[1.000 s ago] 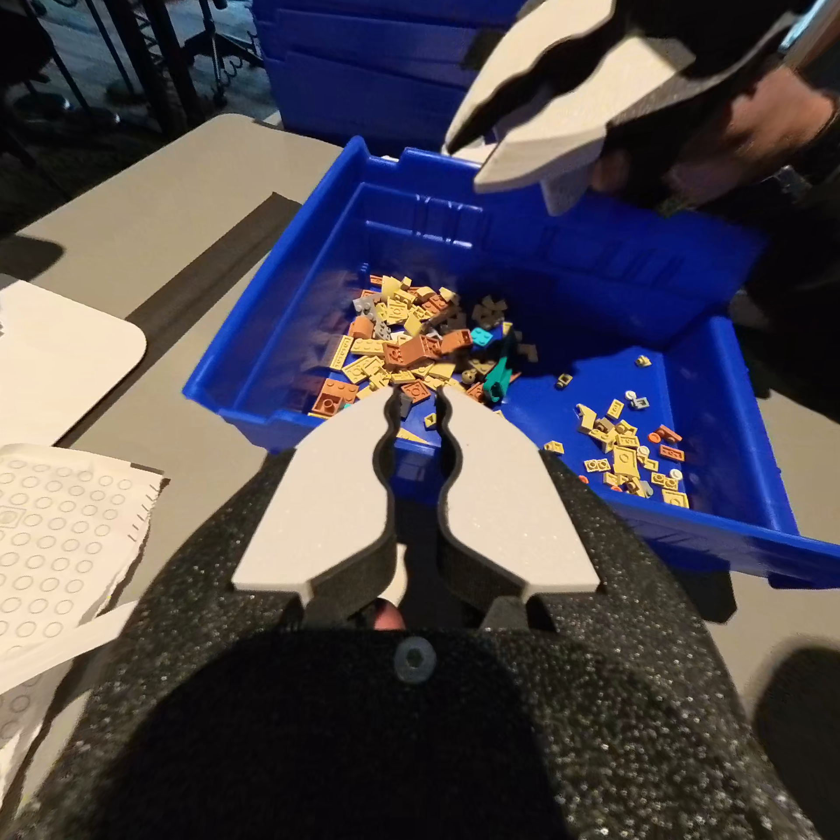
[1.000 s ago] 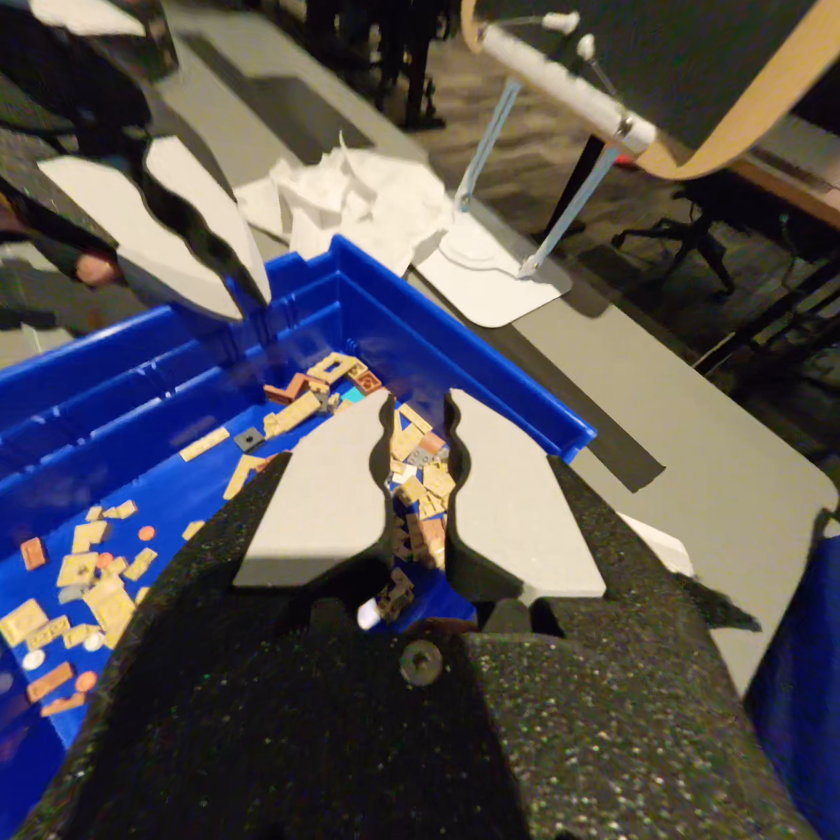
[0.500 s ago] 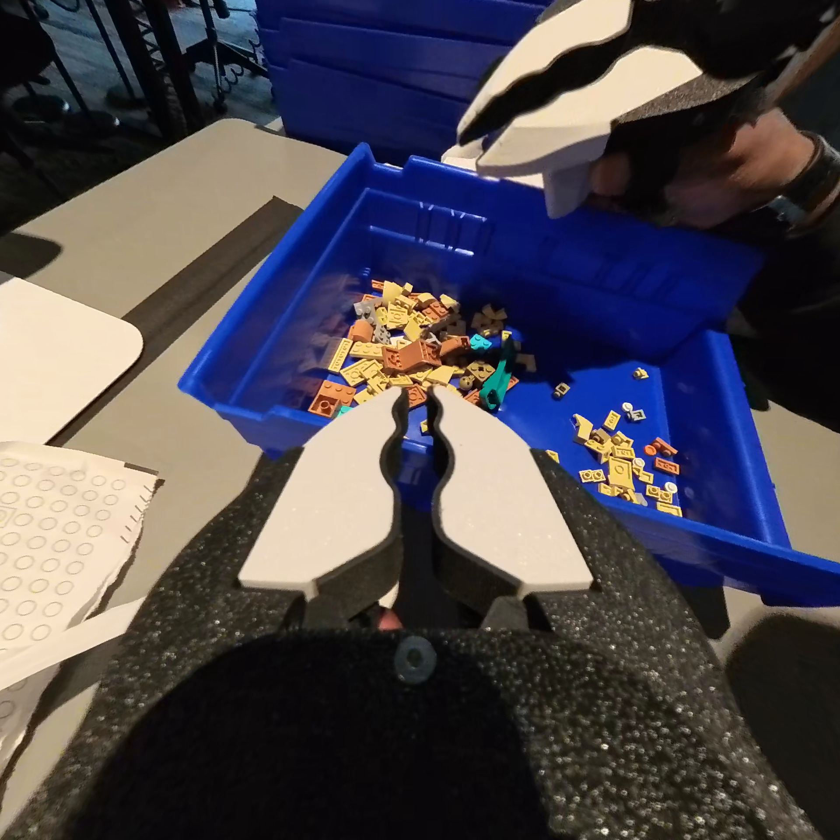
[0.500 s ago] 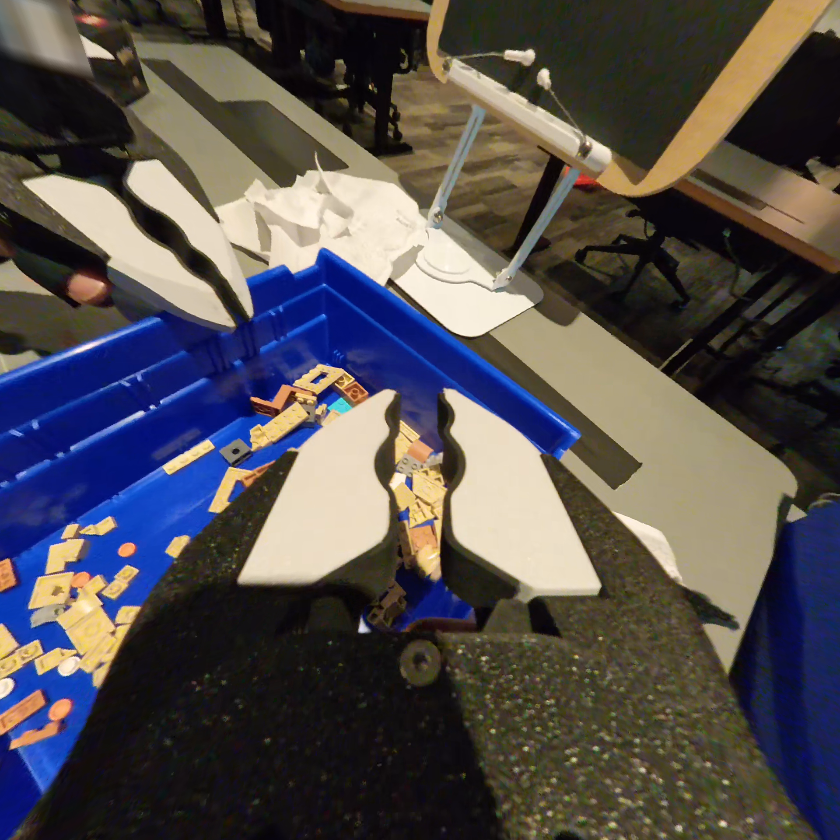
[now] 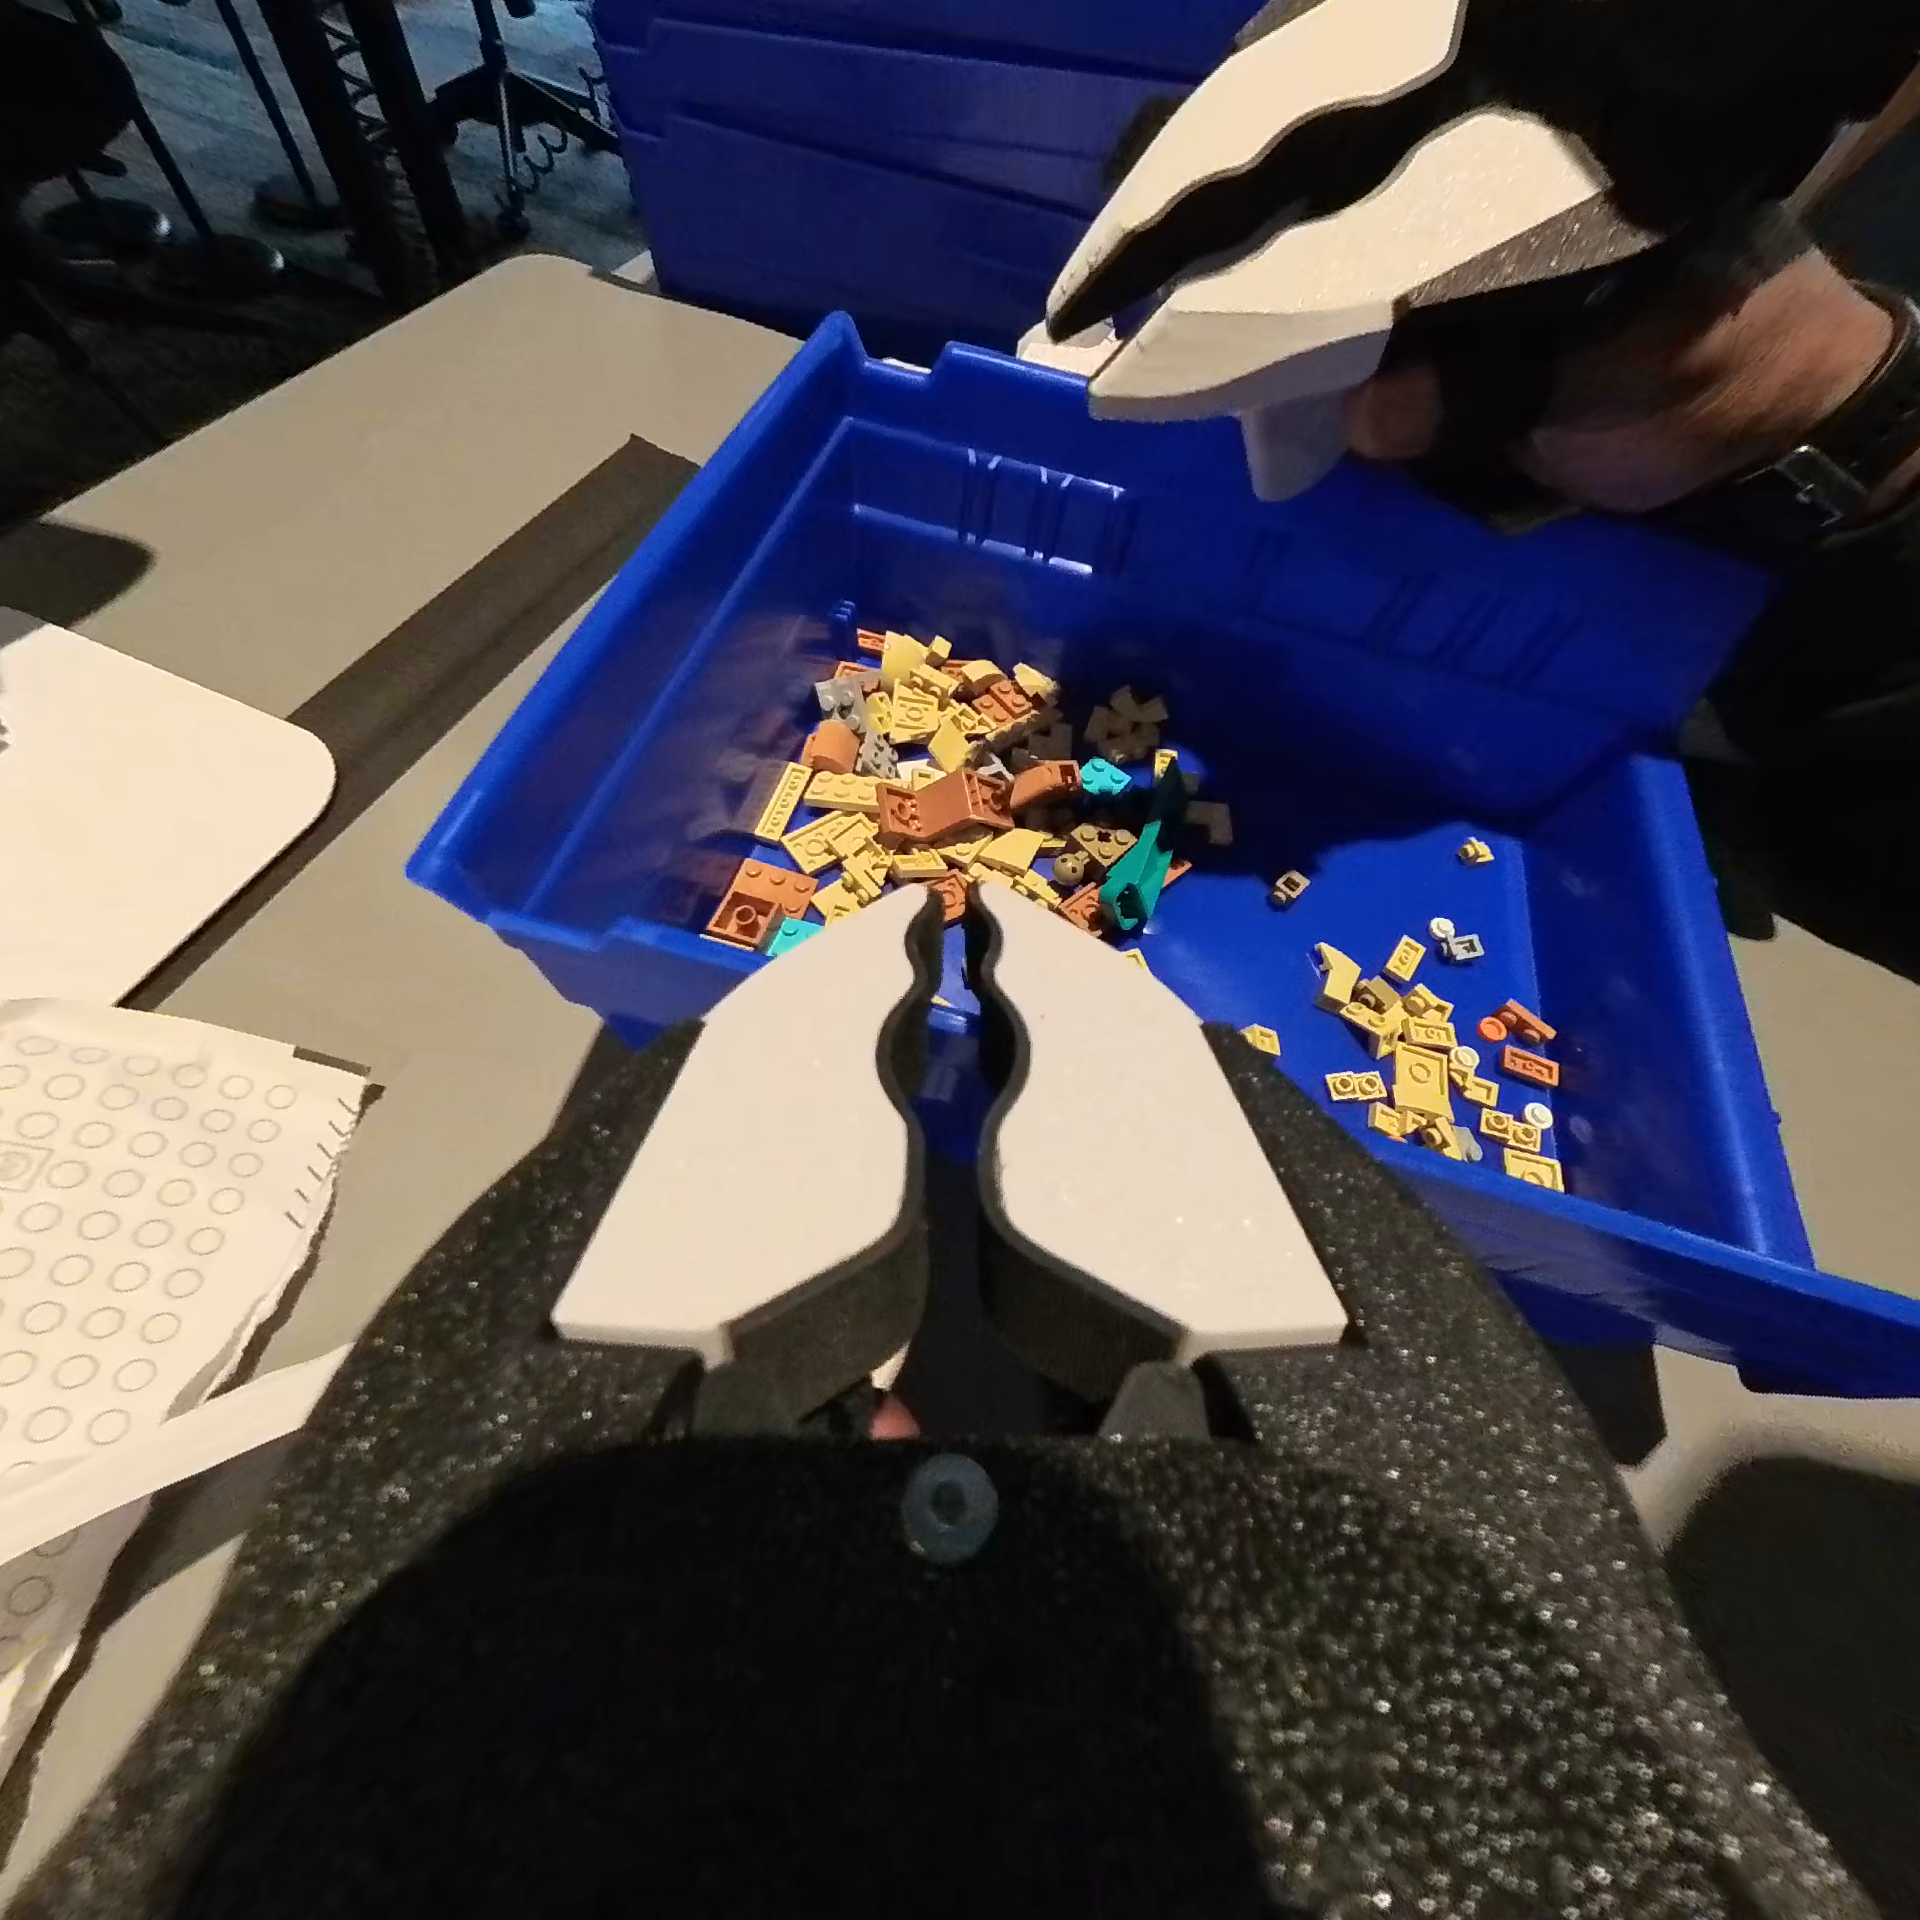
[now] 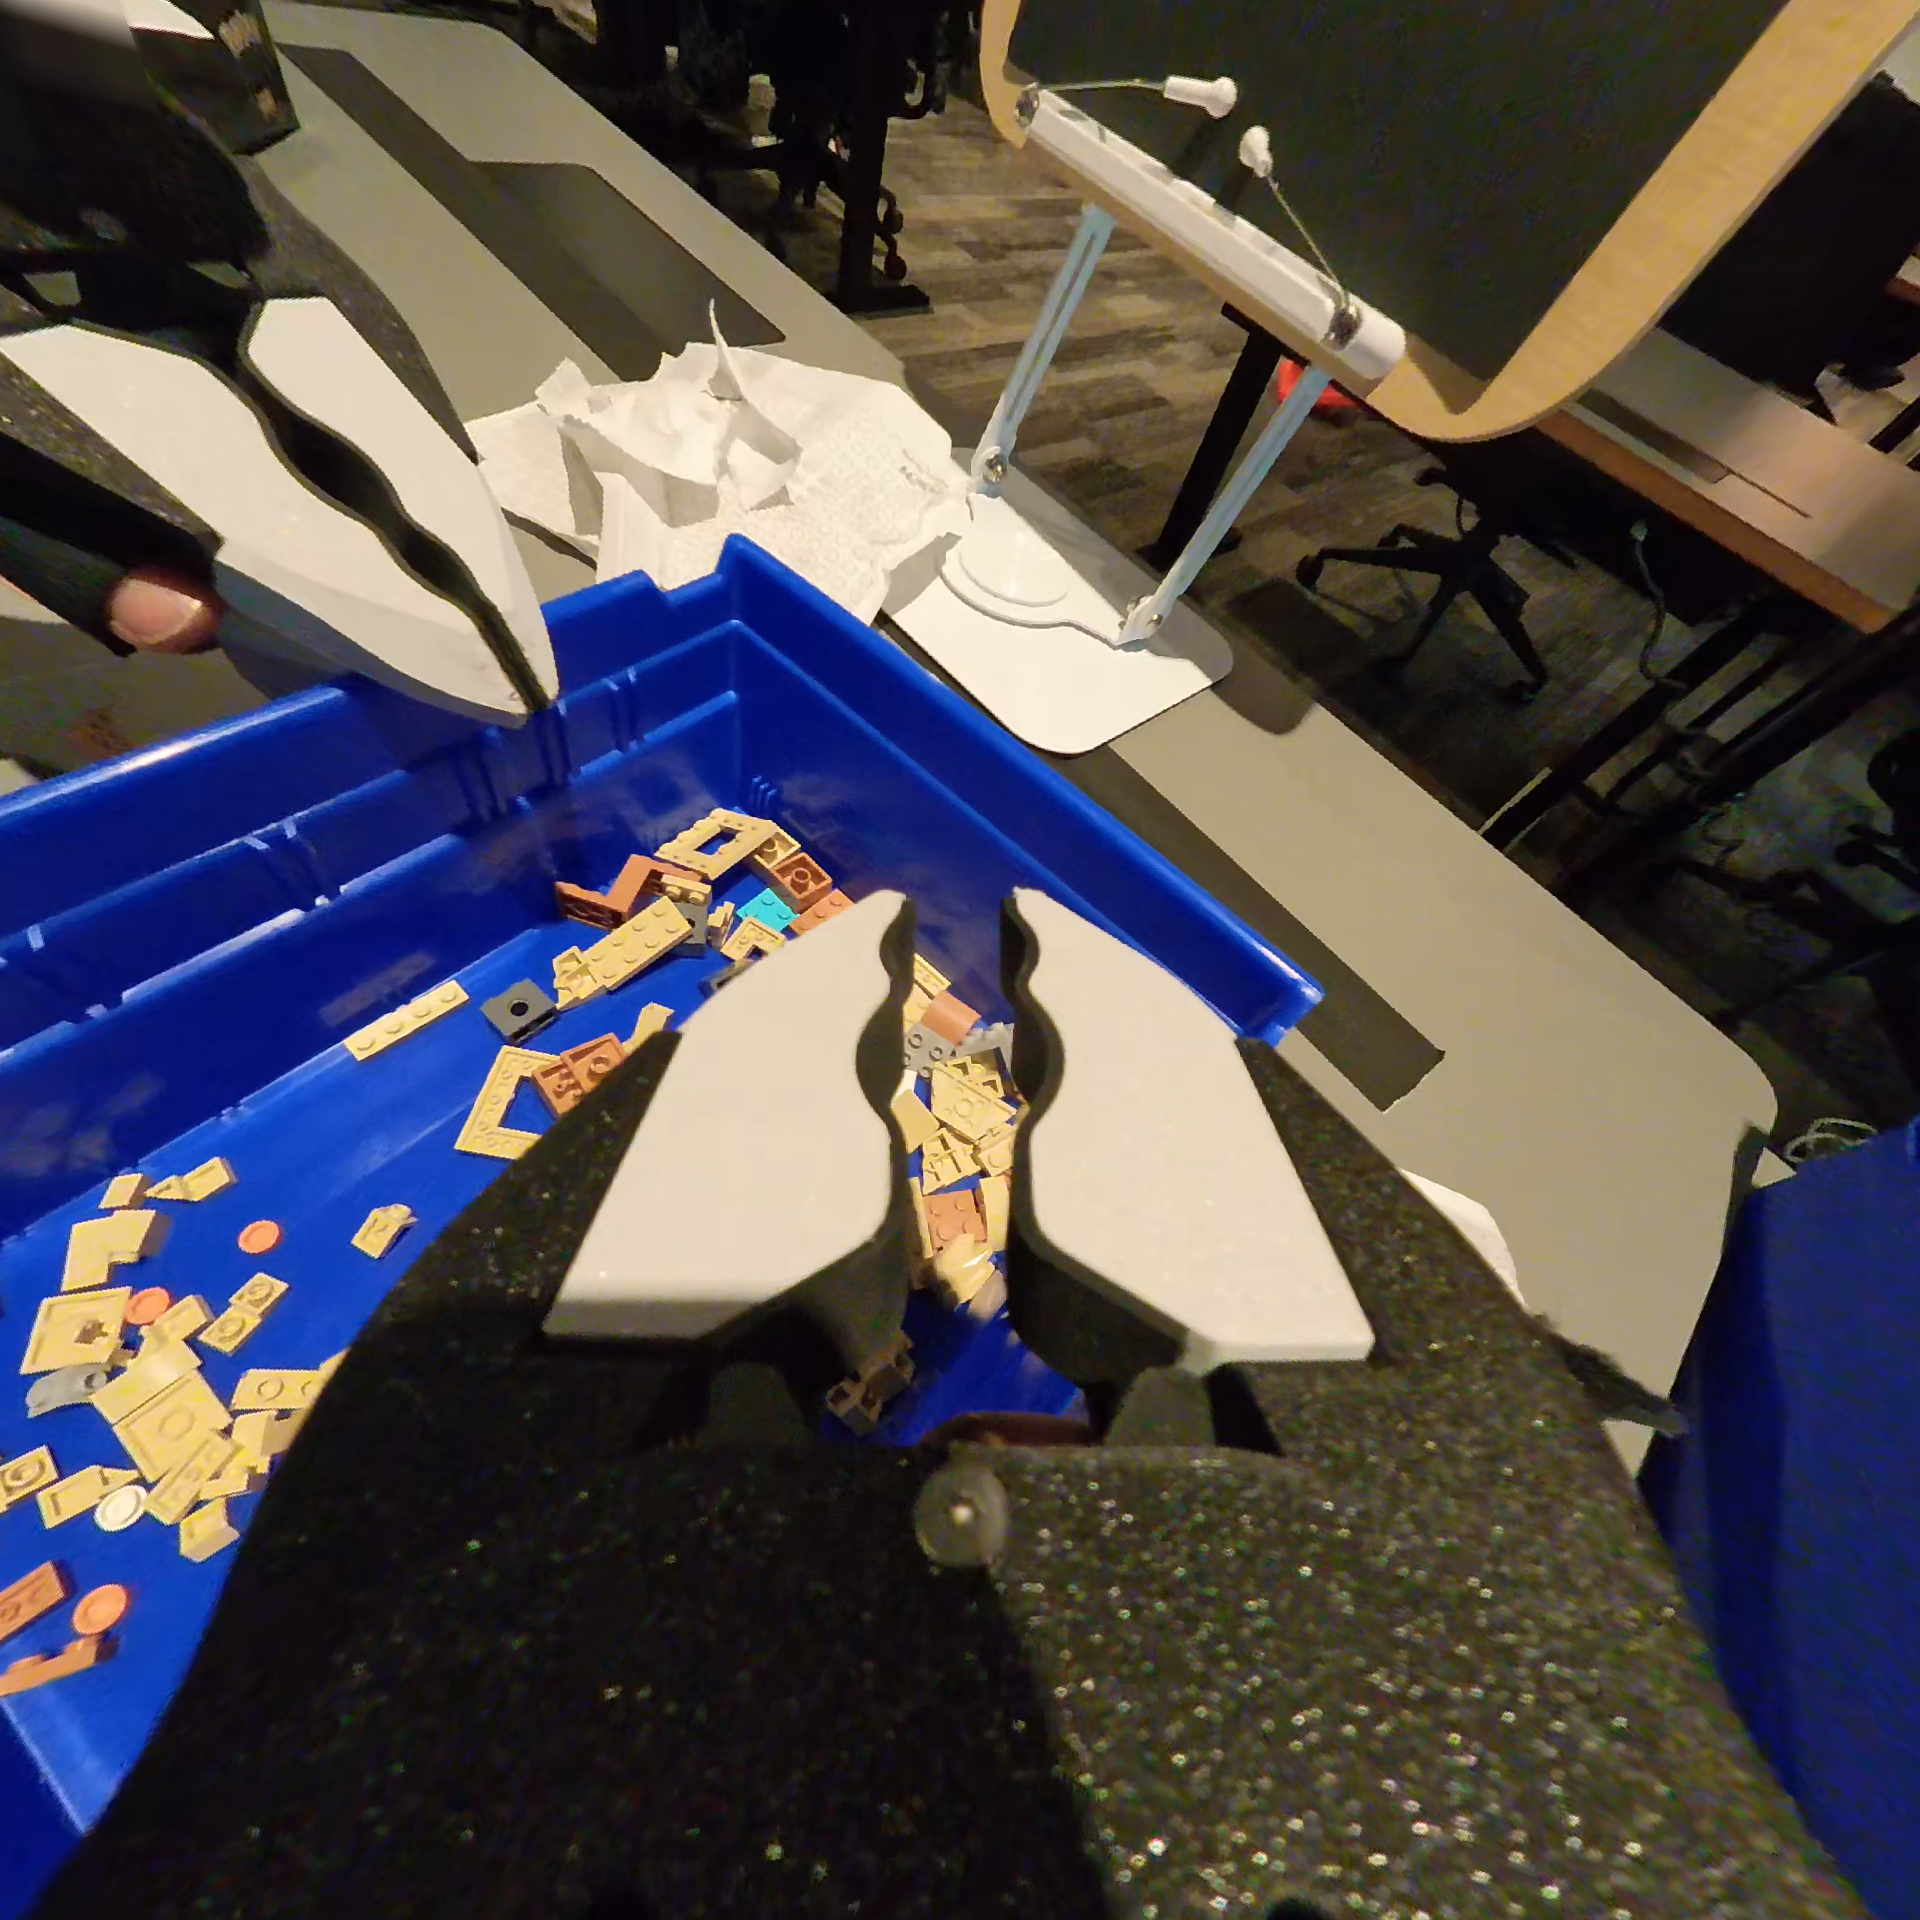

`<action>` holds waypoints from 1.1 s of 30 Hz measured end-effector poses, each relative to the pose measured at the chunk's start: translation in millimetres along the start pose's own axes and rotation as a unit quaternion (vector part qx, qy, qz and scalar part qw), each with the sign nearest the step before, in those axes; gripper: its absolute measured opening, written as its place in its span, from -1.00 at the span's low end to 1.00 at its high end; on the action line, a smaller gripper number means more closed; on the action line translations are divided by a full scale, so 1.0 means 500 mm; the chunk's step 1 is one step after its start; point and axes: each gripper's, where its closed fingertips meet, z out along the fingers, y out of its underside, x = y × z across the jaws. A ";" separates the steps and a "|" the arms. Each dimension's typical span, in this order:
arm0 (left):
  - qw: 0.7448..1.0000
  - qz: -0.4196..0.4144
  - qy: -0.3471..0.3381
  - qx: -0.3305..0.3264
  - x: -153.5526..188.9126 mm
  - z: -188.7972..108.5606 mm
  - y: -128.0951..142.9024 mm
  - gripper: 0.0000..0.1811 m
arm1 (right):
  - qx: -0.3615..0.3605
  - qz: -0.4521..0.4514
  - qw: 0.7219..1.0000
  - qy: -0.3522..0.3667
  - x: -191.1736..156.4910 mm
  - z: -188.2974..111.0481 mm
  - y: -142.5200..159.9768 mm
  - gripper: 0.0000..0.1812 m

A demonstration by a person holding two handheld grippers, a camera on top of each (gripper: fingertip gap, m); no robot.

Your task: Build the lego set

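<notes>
Left hand-held gripper (image 5: 958,906) hovers over the near rim of the blue bin (image 5: 644,727), jaws narrowed to a thin slit, nothing between them. Right hand-held gripper (image 6: 954,914) hangs above the bin's other side, jaws slightly wider, a narrow gap, also empty. Lego pieces (image 5: 935,800) sit loose inside the bin: the main tan/brown pile near the corner, a smaller scatter (image 5: 1434,1070) apart from it, and a teal piece (image 5: 1143,862) at the pile's edge. The bin rests on the grey table (image 5: 343,499); torn white paper (image 6: 748,457) lies beside it.
</notes>
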 end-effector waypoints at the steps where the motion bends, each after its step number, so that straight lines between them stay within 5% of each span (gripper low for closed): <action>1: 1.000 0.000 0.000 -0.001 0.000 0.000 0.000 -0.96 | -0.001 -0.002 1.000 0.000 0.000 0.000 0.000 -0.83; 11: 0.996 0.068 -0.059 -0.009 -0.008 -0.007 -0.016 -0.78 | -0.031 -0.029 0.999 -0.001 -0.007 0.007 0.009 -0.84; 15: 0.994 0.096 -0.057 0.005 0.016 -0.004 -0.032 -0.80 | -0.138 -0.091 0.986 0.001 -0.018 0.028 0.048 -0.84; 19: 0.996 0.073 -0.055 -0.008 0.012 -0.004 -0.024 -0.79 | -0.292 -0.150 0.944 0.015 -0.028 0.035 0.092 -0.73; 26: 0.998 0.047 -0.027 -0.020 0.014 -0.003 -0.010 -0.78 | -0.308 0.017 0.951 0.020 -0.058 0.093 0.074 -0.71; 33: 0.999 0.042 -0.016 -0.021 0.013 -0.003 -0.004 -0.77 | -0.289 0.154 0.944 0.044 -0.037 0.163 0.138 -0.81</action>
